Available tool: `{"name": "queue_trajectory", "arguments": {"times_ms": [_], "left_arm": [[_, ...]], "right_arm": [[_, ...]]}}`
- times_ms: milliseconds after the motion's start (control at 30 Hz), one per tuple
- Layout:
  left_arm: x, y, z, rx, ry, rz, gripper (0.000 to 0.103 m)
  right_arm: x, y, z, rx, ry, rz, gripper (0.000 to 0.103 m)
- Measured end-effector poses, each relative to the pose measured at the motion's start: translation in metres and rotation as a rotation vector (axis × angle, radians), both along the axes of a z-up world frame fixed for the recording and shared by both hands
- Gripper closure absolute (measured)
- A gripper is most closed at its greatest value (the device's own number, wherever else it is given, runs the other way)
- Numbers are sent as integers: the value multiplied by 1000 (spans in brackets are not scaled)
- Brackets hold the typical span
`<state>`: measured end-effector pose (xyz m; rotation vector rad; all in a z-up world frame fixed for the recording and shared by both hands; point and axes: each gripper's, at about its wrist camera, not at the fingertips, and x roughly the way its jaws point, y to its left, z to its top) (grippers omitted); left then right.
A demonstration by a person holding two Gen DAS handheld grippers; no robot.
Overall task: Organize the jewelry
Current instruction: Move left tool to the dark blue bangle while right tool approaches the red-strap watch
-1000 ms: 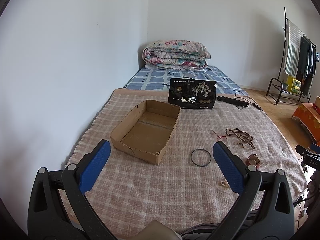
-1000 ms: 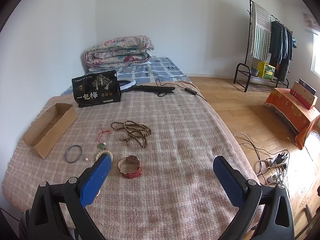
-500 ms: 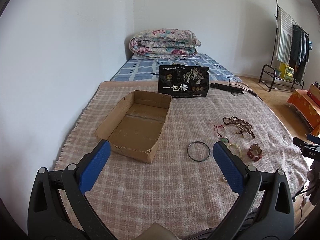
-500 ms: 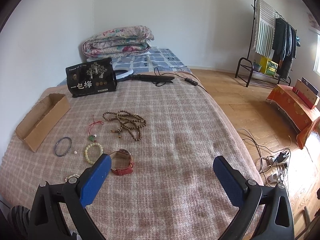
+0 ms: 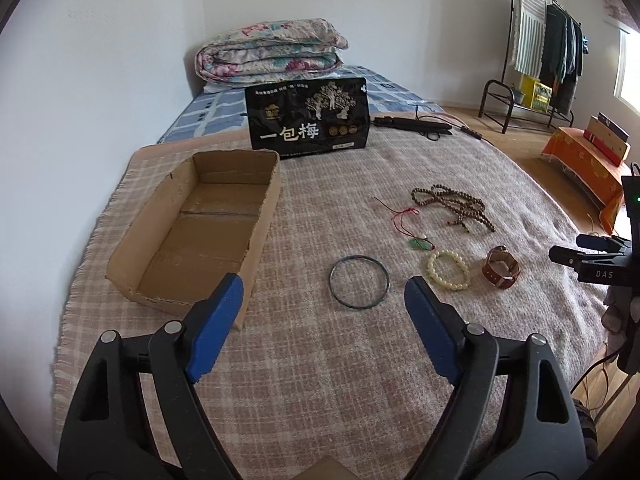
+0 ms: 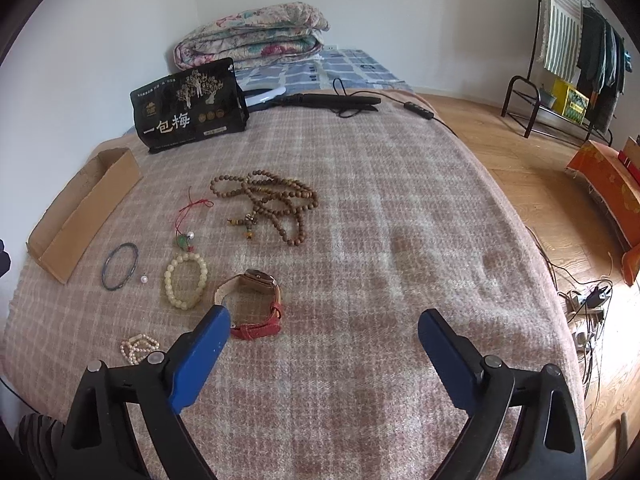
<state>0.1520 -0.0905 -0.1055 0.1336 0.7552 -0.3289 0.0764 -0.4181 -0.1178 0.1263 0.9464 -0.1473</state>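
Bed with checked blanket (image 5: pixel 320 360) carries scattered jewelry beside an empty cardboard box (image 5: pixel 200 232). Approach step: left gripper (image 5: pixel 320 304) nears the bangle (image 5: pixel 359 282), right gripper (image 6: pixel 322 334) the watch (image 6: pixel 256 300); jaws wide, closing, empty. Next: straddle, pinch, carry to box.

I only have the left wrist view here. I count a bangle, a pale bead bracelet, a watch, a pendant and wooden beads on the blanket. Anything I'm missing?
Observer: Yes. The right wrist view shows a small pearl bracelet near the blanket's front edge, just left of the right gripper.
Operator: Anything loose near the bangle?
Observer: One single pearl lies between the bangle and the pale bead bracelet.
Operator: Is the right gripper holding anything?
Observer: No. Its jaws are closing, but nothing is between them; the watch lies just ahead of its left finger.
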Motion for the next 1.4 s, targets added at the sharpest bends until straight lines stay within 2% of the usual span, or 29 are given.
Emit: {"name": "queue_trajectory", "arguments": {"times_ms": [167, 333, 500, 733, 967, 1400], "left_arm": [[18, -15, -23, 0, 73, -51, 17], [40, -28, -49, -2, 138, -58, 14], [57, -43, -74, 36, 172, -69, 14], [79, -58, -103, 47, 230, -65, 14], [89, -62, -120, 88, 243, -30, 14], [94, -60, -125, 62, 207, -17, 14]], "right_arm": [[7, 2, -15, 9, 32, 20, 7], [12, 2, -26, 12, 49, 31, 7], [21, 5, -36, 22, 67, 59, 7], [36, 15, -51, 47, 90, 101, 7], [43, 24, -62, 64, 102, 141, 5], [54, 38, -75, 4, 120, 181, 5]]}}
